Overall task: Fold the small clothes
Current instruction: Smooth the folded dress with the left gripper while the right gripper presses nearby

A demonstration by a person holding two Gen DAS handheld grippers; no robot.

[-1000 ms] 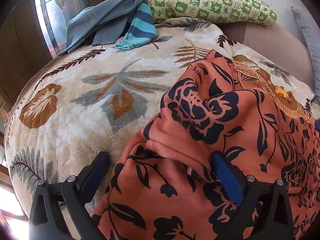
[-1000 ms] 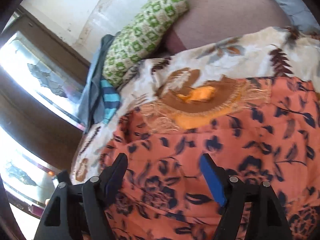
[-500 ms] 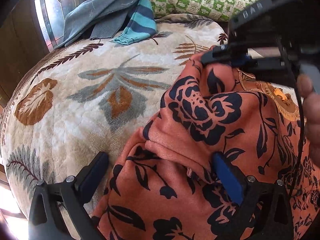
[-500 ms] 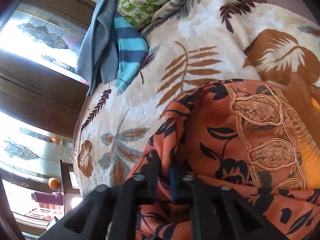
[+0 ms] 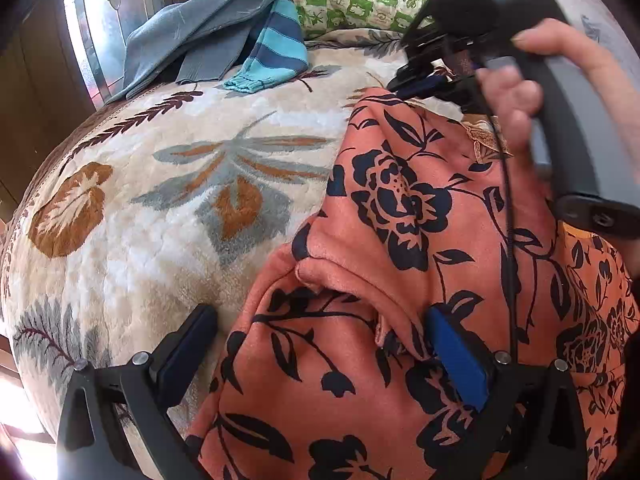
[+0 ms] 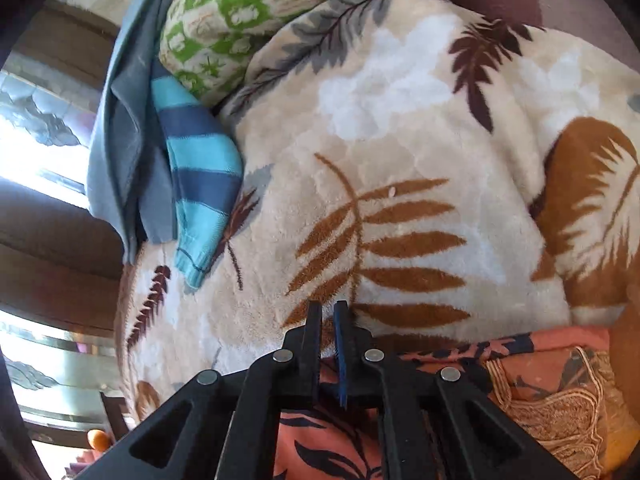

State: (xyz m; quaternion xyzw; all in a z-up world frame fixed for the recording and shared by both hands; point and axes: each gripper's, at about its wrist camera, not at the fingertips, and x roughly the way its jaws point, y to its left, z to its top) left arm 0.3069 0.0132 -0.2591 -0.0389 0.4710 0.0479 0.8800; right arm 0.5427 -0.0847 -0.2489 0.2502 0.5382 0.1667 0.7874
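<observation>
An orange garment with dark blue flowers [image 5: 400, 240] lies on the leaf-patterned blanket [image 5: 180, 184]. My left gripper [image 5: 320, 340] is open, its fingers straddling a bunched fold at the garment's near edge. My right gripper [image 6: 328, 320] is shut on the garment's far corner [image 6: 460, 348] and lifts it slightly; it also shows in the left wrist view [image 5: 416, 84], held by a hand. Gold embroidered trim [image 6: 560, 404] shows at the right.
A grey-blue garment [image 5: 208, 28] and a blue striped sleeve [image 5: 276, 56] lie at the blanket's far left. A green patterned pillow [image 5: 360, 4] sits behind them. A window and dark wood frame [image 6: 48, 208] are on the left.
My right gripper moved to the garment's far corner, closed on it and lifted it. My left gripper has stayed open over the near fold.
</observation>
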